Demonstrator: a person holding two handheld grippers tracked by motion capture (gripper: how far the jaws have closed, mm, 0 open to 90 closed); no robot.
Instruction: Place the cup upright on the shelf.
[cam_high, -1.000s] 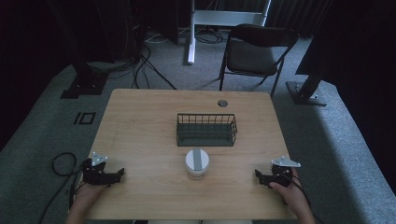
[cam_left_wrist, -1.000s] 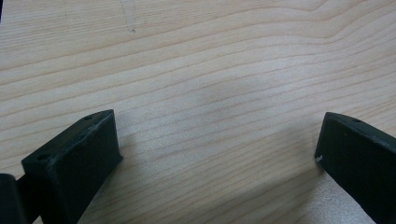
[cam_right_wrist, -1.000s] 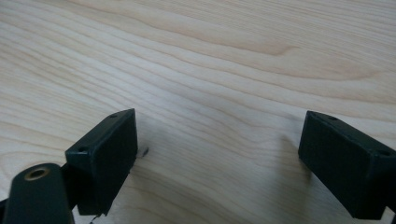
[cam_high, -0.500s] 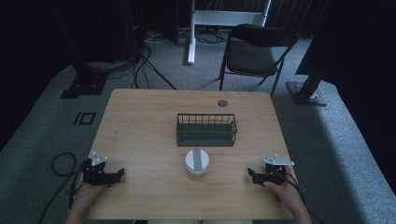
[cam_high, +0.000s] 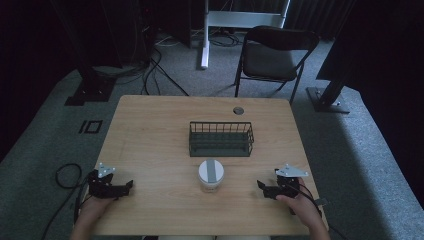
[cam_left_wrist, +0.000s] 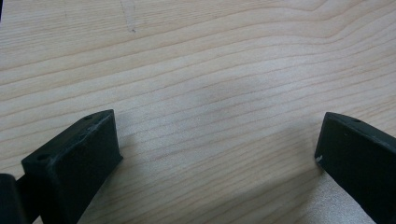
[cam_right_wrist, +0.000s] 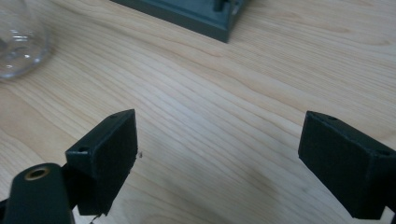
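Observation:
A clear jar (cam_high: 211, 175) with a white lid crossed by a grey stripe stands at the middle of the wooden table (cam_high: 150, 130); its glass side (cam_right_wrist: 17, 43) sits at the top left of the right gripper view. Just behind it is a dark wire basket (cam_high: 220, 138), whose corner (cam_right_wrist: 196, 14) lies ahead of the right jaws. My left gripper (cam_high: 125, 186) (cam_left_wrist: 217, 154) rests open at the front left over bare wood. Right of the jar, my right gripper (cam_high: 262, 188) (cam_right_wrist: 217, 154) is open and empty, pointing toward it.
A small round grommet (cam_high: 238, 110) sits in the table's far edge. Behind the table stand a folding chair (cam_high: 274, 55) and a white desk leg (cam_high: 205, 35). Cables (cam_high: 67, 175) trail on the carpet at the left.
The right gripper has slid left along the table toward the jar. The left gripper has stayed where it was.

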